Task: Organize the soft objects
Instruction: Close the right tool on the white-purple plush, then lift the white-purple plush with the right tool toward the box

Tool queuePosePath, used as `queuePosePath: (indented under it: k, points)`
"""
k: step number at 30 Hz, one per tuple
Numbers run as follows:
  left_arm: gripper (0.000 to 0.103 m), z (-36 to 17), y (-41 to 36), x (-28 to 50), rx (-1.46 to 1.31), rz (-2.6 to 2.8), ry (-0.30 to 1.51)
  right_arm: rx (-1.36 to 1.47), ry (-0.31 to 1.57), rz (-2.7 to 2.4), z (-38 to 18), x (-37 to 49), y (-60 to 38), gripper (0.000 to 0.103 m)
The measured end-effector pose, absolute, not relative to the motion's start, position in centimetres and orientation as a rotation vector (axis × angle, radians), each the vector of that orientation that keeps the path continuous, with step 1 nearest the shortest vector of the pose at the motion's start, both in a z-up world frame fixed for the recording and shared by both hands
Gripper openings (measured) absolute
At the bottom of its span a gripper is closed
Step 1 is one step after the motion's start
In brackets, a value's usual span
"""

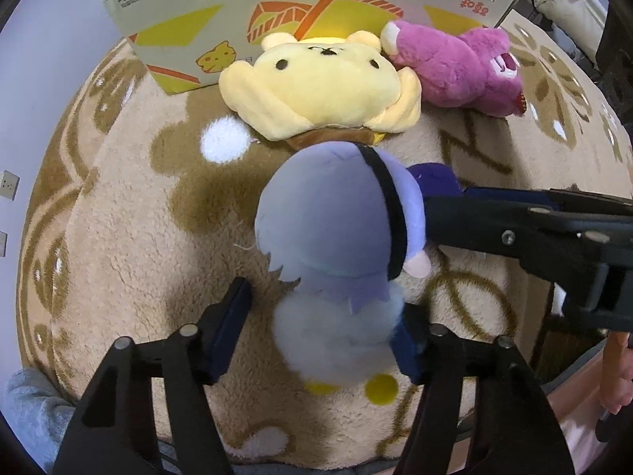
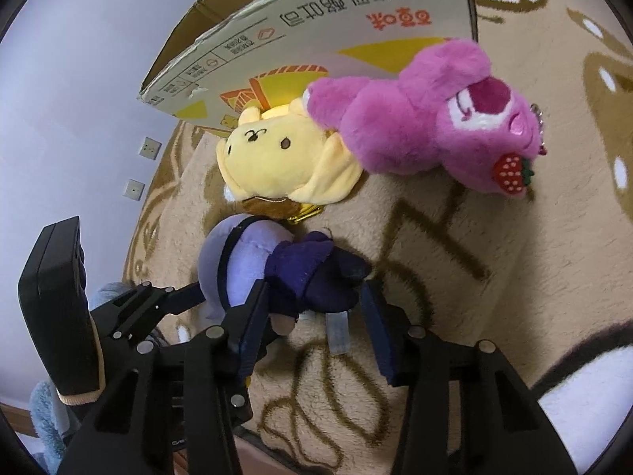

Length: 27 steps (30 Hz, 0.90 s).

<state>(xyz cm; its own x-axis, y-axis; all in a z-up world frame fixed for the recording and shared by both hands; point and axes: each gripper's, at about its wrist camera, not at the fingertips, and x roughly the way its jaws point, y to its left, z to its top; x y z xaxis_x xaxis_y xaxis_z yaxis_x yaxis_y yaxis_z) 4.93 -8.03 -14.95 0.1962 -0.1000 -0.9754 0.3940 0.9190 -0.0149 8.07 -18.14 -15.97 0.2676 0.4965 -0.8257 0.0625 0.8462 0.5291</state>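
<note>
Box (image 1: 190, 35) on rug — plush toys (image 1: 320, 91) outside

box (image 1: 186, 35): top running off frame edge in both views, print too blurred to read
yellow plush (image 1: 320, 87): body lying hidden behind lavender plush (image 1: 336, 217)
lavender plush face: not showing in either view
left gripper (image 1: 324, 332) R pad: contact w/ fluffy lower end staying unclear
person's hand (image 1: 617, 372): getting cut by frame edge
</note>
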Motion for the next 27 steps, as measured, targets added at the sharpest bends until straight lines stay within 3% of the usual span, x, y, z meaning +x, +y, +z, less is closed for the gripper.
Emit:
queuePosePath:
  k: [8,12,27]
  points:
    - [0.048,-14.1,-7.4,5.3,0.22,-0.371,1.327,0.468,1.224,0.29,-14.9,7.8,-17.9,0.042]
    - [0.035,-13.1,-7.2,5.7,0.199,-0.4,1.309,0.478,1.188,0.275,-14.2,7.8,-18.6,0.041]
    - [0.03,-10.6,-5.4,5.2,0.176,-0.401,1.249,0.506,1.128,0.232,-12.6,6.9,-20.8,0.04]
